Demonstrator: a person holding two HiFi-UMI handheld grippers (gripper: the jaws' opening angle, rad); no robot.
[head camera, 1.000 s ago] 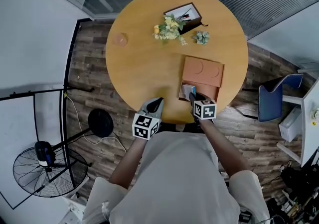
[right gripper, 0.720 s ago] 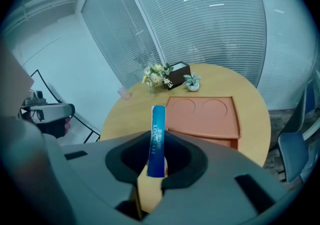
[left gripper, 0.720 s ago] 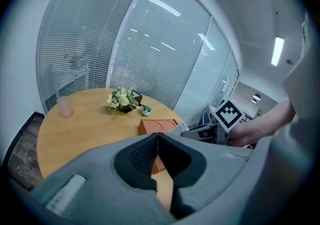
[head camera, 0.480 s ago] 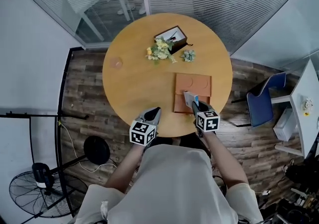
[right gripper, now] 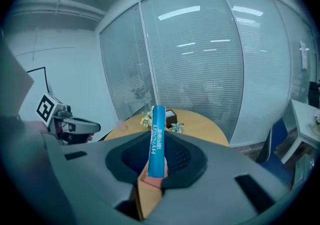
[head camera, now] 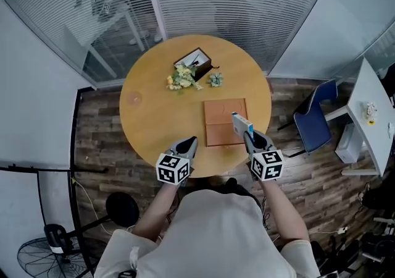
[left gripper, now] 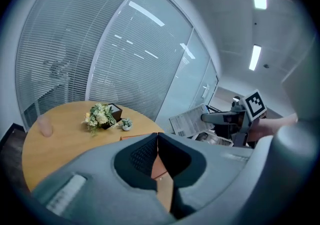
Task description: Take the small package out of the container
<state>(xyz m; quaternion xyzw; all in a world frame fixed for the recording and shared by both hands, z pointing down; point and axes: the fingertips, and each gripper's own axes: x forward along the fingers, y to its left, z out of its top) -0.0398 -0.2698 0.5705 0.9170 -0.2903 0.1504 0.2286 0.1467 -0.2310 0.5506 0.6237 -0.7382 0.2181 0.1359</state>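
Right tool (head camera: 249,137) aloft with small package (head camera: 242,123)

Round table (head camera: 154,128), flower bunch (head camera: 180,78), blue chair (head camera: 313,123)

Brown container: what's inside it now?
In the head view the container looks like bare brown interior, with no items visible. The small package, clamped in the right gripper, hangs over its right edge and hides that strip, so what lies there cannot be seen.

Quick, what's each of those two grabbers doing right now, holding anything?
Left gripper: fingers closed, holding nothing.
Right gripper: fingers closed on the small blue package.
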